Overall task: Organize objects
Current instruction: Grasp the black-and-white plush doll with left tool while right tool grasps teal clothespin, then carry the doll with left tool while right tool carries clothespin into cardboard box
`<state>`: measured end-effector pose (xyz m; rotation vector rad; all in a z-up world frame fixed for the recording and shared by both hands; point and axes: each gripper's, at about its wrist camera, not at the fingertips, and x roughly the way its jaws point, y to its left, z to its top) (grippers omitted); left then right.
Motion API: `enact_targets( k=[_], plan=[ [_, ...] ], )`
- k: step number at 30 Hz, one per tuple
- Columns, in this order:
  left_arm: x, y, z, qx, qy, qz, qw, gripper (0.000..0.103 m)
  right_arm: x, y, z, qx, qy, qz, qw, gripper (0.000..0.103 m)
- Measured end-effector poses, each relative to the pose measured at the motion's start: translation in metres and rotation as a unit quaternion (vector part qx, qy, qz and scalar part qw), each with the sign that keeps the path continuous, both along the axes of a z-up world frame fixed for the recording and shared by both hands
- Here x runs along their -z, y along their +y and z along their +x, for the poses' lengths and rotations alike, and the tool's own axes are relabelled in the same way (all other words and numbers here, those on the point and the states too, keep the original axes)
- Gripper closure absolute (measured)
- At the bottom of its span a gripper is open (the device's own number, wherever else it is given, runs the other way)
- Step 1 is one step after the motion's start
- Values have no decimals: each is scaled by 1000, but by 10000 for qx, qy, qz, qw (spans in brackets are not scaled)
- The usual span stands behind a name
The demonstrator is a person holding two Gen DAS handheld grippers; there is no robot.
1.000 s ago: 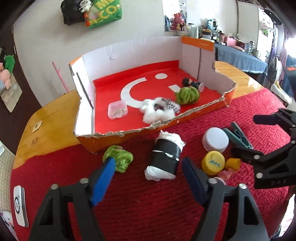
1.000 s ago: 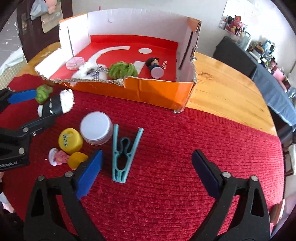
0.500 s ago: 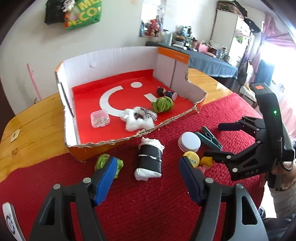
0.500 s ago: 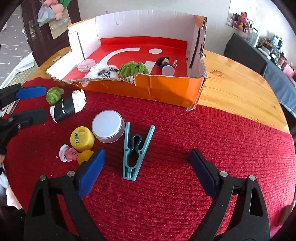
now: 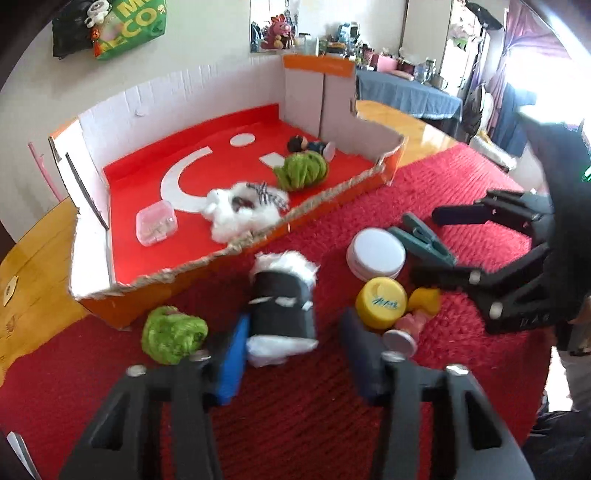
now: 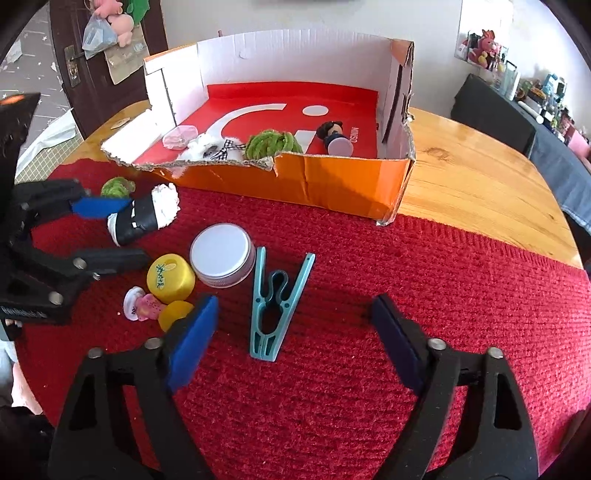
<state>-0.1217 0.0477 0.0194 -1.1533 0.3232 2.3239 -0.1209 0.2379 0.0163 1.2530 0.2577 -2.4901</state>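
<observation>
This is a lived-in home: a wooden counter (image 6: 472, 177) draped with a red knitted cloth (image 6: 406, 280), a plush toy (image 6: 484, 44) and crowded knick-knacks on a shelf by the wall, a green shopping bag (image 5: 129, 26) hanging up, and a dark door (image 6: 92, 92) with stuffed toys hung on it.

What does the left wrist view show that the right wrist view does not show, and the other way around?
Only the left wrist view shows the green bag hanging on the wall. Only the right wrist view shows the dark door and the box's orange front wall. Both show the black-and-white roll between the left gripper's jaws, which have just been closing, the teal clothes peg, the round tin and the yellow cap.
</observation>
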Motion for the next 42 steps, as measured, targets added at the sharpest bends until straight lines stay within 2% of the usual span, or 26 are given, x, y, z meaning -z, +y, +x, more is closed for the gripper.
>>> enact_targets(
  k=[1, 2, 9, 15, 20, 33, 42],
  plan=[
    [0, 1, 2, 26, 48, 7, 10000, 68, -2, 0, 1, 14, 26, -7, 10000, 66],
    [-1, 0, 3, 20, 34, 87, 10000, 68, -3, 1, 1, 27, 5, -89, 10000, 80],
    [-19, -10, 23, -190, 165, 595, 9979, 68, -19, 4, 13, 25, 165, -404, 9990, 80],
    [-53, -24, 43, -332, 588, 986, 9928, 68, -46, 7, 23, -28, 385, -692, 9969, 80],
    [-67, -29, 51, -348, 830, 981, 9911, 68, -56, 2, 24, -147, 434, -784, 9959, 80],
    [-64, -36, 50, -494, 832, 964, 9906, 68, -55, -6, 21, -273, 353, -877, 9952, 80],
    [-80, -35, 29, -541, 969, 897, 9898, 68, -80, -18, 1, -461, 483, -999, 9928, 80]
  ],
)
